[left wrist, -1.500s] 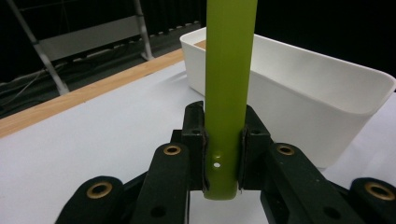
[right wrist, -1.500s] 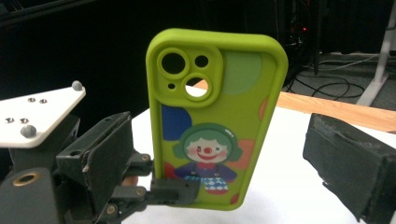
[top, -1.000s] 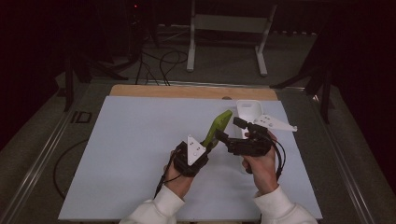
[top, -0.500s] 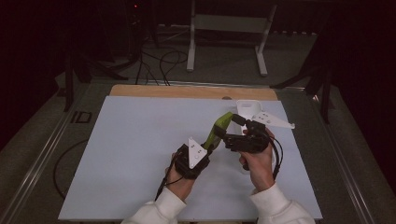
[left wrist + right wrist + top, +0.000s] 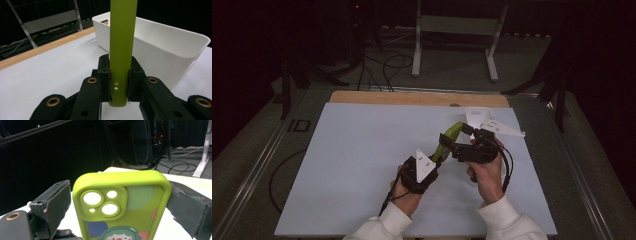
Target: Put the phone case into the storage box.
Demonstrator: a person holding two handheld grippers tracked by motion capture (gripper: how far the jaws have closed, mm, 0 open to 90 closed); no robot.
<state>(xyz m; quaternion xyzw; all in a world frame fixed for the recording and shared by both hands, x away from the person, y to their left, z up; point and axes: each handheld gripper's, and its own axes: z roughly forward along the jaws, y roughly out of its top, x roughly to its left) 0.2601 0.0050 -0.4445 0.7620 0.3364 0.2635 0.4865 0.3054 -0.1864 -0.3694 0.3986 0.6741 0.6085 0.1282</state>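
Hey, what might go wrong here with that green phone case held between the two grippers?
1. The left gripper pinches the green phone case only at its thin bottom edge, so the case may twist or slip out.
2. The right gripper has its jaws at the case's sides near the camera cutout; one jaw looks slightly apart, so squeezing there might bow the case.
3. The white bin stands close behind; a swing might knock it.
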